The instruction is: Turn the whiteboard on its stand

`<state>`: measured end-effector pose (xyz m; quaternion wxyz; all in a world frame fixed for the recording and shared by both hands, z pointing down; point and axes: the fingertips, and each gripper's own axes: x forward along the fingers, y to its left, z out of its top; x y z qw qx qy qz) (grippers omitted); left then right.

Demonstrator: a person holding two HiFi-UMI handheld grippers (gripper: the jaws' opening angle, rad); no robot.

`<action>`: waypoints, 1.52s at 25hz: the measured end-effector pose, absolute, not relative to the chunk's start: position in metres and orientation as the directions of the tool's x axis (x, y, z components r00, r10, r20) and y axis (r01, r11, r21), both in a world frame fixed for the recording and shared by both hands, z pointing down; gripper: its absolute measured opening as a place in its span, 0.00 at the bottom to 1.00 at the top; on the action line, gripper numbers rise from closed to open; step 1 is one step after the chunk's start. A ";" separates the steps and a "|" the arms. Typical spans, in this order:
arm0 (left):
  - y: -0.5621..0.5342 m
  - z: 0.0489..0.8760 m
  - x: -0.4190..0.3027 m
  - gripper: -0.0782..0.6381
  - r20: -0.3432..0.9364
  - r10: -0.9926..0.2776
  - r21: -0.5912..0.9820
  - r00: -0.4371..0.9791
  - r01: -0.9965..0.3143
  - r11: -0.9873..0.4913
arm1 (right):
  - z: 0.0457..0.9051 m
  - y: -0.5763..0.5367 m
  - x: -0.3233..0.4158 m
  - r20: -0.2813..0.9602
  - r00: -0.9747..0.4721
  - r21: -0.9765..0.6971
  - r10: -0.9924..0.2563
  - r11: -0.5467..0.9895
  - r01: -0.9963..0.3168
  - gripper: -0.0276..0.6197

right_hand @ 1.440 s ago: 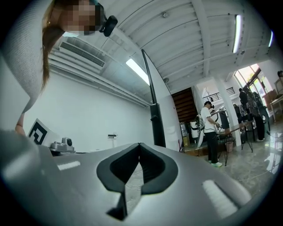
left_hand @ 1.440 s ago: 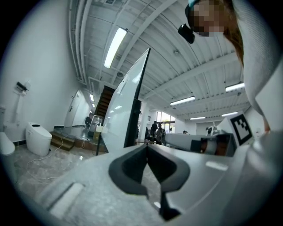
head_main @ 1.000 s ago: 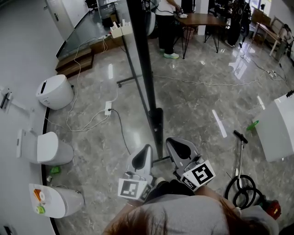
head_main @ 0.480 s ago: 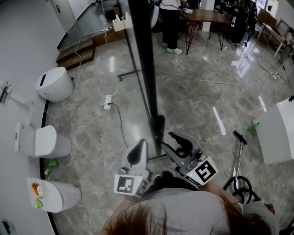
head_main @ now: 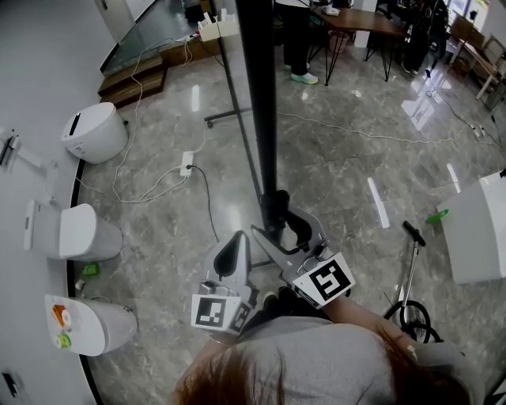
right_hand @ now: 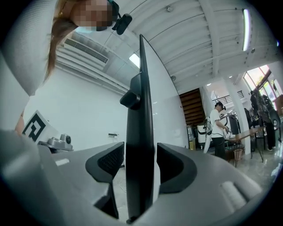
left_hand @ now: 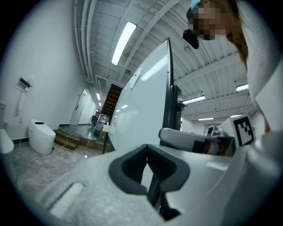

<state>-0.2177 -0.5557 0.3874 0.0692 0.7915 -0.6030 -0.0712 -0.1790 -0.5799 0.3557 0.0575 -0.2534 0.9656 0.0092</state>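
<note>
The whiteboard [head_main: 261, 119] stands edge-on in the head view, a tall black bar that ends at a knob on its stand [head_main: 273, 207]. My right gripper [head_main: 278, 226] is at that lower edge. Its jaws have just been opening and now straddle the black frame edge [right_hand: 140, 132], with a gap on each side and no pad pressing. My left gripper [head_main: 235, 247] hangs shut just left of the board, holding nothing. In the left gripper view the white board face [left_hand: 141, 110] rises ahead of the shut left gripper [left_hand: 148, 165].
Three white toilets [head_main: 95, 130] [head_main: 71, 231] [head_main: 87, 324] line the left wall. A power strip [head_main: 186, 164] and cables lie on the marble floor. A long-handled tool [head_main: 411, 265] and a white box [head_main: 478, 229] stand at the right. A person [right_hand: 217, 128] and a table [head_main: 360, 20] are behind.
My right gripper was shut beside the stand's post. It has moved left and forward and opened, so the board's edge now sits between its jaws. The left gripper has barely shifted.
</note>
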 end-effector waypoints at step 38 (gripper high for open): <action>-0.499 0.406 -0.217 0.11 -0.006 -0.933 0.236 0.360 -0.906 -0.351 | 0.355 -0.606 -0.185 -0.097 -0.569 -0.037 -0.816 0.574 -0.818 0.24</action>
